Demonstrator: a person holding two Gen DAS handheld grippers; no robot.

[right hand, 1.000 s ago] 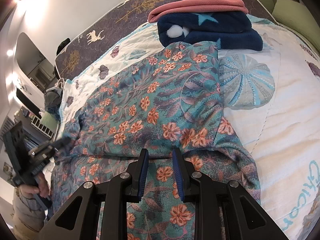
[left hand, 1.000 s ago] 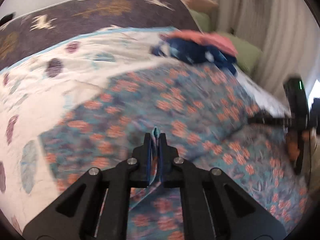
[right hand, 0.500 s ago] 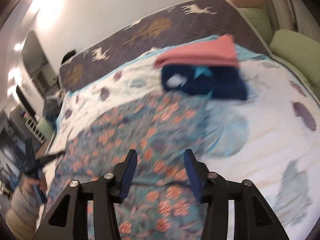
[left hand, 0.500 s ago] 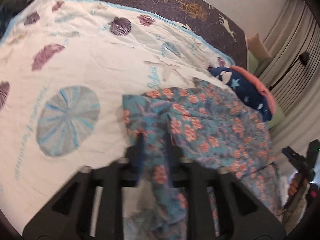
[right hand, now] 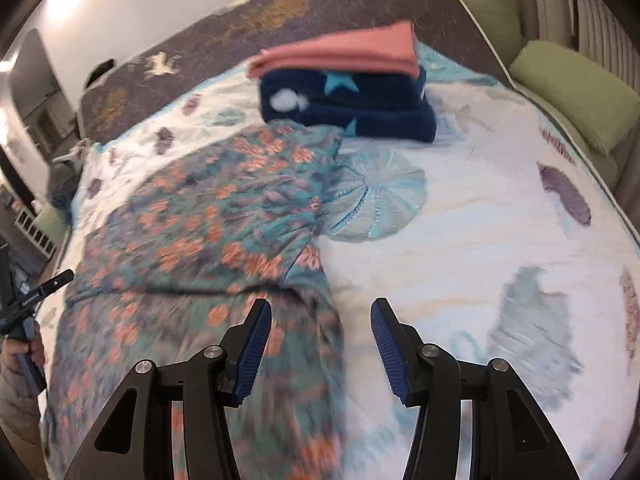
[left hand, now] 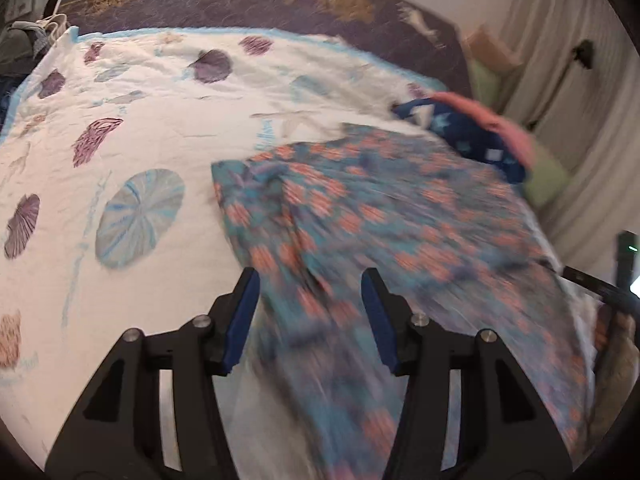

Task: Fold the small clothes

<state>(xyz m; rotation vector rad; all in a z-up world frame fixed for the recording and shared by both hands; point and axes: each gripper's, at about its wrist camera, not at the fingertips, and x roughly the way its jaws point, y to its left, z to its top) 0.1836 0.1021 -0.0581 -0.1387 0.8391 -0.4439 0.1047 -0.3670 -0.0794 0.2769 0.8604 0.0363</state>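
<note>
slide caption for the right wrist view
Right gripper opening above a floral garment on the bedspread, folded clothes stacked beyond.

Wide bed (right hand: pixel 480 216) filling both views, spread with a white quilt (left hand: pixel 132 128) printed with purple shells and a pale blue sea urchin, edged in light blue. Behind it, a dark purple headboard cover (left hand: pixel 248 4) patterned with white deer and gold trees. Plain pale wall (right hand: pixel 152 4) at upper left, brightly lit. Green cushions (right hand: pixel 572 92) at right edge. Cream pleated curtains (left hand: pixel 576 128) along the right.
</note>
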